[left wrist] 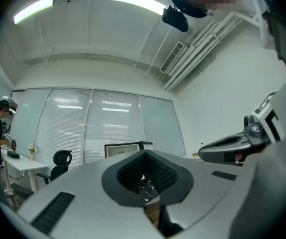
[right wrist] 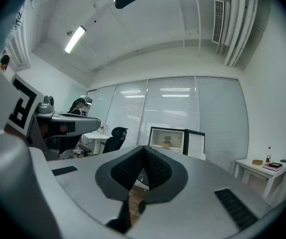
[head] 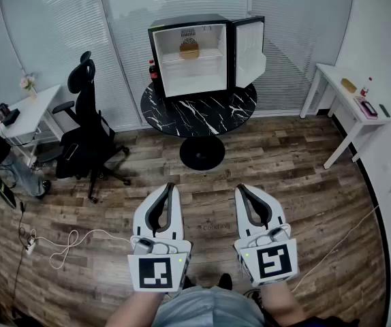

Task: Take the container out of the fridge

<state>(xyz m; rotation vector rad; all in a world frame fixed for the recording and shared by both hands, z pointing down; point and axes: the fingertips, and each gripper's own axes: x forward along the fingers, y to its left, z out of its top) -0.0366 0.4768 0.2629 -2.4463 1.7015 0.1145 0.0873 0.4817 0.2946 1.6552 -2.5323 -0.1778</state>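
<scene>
On the upper shelf (head: 208, 58) of the open fridge (head: 190, 80) stands the container (head: 189, 50), a small yellowish tub toward the middle with bare shelf on both sides. The fridge sits on a round dark worktop (head: 202, 111), its door (head: 250, 50) swung out to the right, so the way in from the front is clear.

The left gripper (head: 170, 187) and right gripper (head: 240, 188) are held low over the wooden floor, well apart from the fridge. Each has its jaws pressed together with nothing between them.

From this far off the container's lid and material cannot be made out. It looks small and probably light, and likely stiff enough to bear a firm pinch. Coming out of the cold, its wall may be damp and slick, so a shallow hold on the rim could slip. The safer hold is probably across its two sides, low on the body, with the jaws spread first and brought in level from the front. The fridge's ceiling is close above it, so there is little room to lift; sliding it straight out seems wiser.
</scene>
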